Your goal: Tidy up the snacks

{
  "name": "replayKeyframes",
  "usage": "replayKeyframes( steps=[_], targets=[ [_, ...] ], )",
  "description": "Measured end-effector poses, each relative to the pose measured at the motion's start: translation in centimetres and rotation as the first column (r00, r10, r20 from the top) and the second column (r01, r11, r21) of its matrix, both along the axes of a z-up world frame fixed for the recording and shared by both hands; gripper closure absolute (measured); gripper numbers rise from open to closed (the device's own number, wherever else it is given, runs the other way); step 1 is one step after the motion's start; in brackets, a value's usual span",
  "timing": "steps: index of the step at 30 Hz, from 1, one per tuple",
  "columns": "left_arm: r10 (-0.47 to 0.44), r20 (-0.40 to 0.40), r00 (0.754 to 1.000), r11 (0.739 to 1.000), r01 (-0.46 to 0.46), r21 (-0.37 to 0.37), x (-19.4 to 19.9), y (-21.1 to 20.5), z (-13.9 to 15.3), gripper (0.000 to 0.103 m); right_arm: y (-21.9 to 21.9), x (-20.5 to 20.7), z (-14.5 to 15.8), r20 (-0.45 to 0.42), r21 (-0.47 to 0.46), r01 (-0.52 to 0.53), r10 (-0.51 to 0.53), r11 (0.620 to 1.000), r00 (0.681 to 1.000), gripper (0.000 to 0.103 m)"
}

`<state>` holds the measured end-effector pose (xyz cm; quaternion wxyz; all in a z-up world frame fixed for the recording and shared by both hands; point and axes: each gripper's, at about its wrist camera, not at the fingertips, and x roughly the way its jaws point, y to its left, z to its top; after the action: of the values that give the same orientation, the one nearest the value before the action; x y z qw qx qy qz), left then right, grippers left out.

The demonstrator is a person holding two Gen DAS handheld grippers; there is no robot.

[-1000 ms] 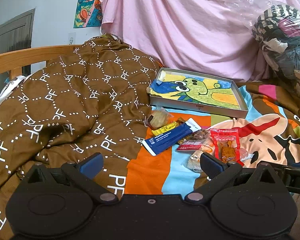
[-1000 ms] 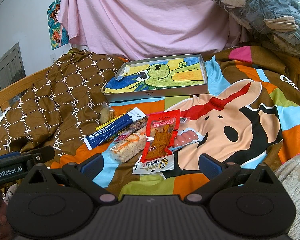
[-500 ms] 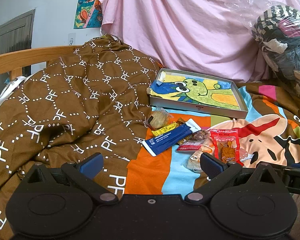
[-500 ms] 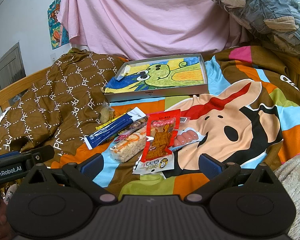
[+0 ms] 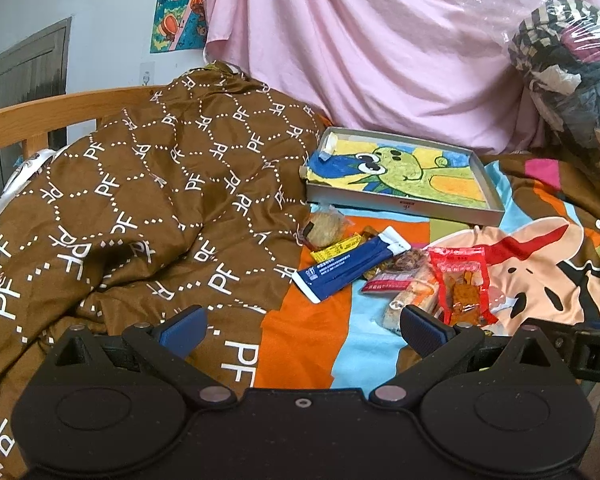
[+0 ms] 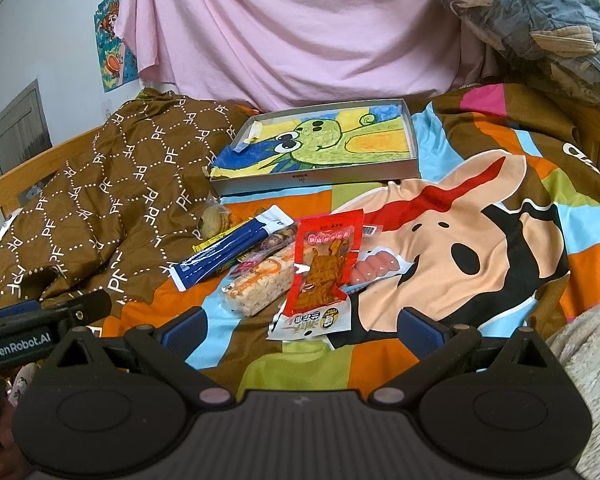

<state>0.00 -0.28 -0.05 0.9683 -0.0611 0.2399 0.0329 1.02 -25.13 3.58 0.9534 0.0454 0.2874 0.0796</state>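
Note:
Several snacks lie in a heap on the cartoon bedsheet: a red spicy-strip packet (image 6: 324, 260) (image 5: 462, 286), a blue stick pack (image 6: 230, 252) (image 5: 350, 266), a rice bar (image 6: 260, 286), pink sausages (image 6: 376, 270), a yellow wrapper (image 5: 336, 249) and a round pastry (image 5: 325, 226) (image 6: 215, 220). Behind them stands a shallow grey box (image 6: 316, 178) (image 5: 404, 202) lined with a green cartoon drawing. My left gripper (image 5: 300, 328) is open and empty, short of the heap. My right gripper (image 6: 300, 326) is open and empty, just short of the red packet.
A brown patterned quilt (image 5: 140, 200) is bunched on the left against the wooden bed rail (image 5: 40, 116). A pink sheet (image 5: 360, 40) hangs behind. Bagged clothes (image 6: 540, 12) are stacked at the back right. A fleece blanket (image 6: 584, 344) lies at the right.

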Motion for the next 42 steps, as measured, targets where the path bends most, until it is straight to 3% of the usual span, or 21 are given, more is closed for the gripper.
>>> replayKeyframes(
  steps=[26, 42],
  targets=[
    [0.009, -0.074, 0.997, 0.999, -0.006, 0.037, 1.9, -0.2, -0.8, 0.001, -0.4, 1.4, -0.3, -0.087, 0.036, 0.011, -0.008, 0.999, 0.996, 0.0],
    [-0.048, -0.125, 0.991, 0.996, 0.057, 0.07, 6.2, -1.5, -0.6, 0.001, -1.3, 5.4, 0.6, -0.09, 0.048, -0.035, 0.04, 0.998, 0.995, 0.0]
  ],
)
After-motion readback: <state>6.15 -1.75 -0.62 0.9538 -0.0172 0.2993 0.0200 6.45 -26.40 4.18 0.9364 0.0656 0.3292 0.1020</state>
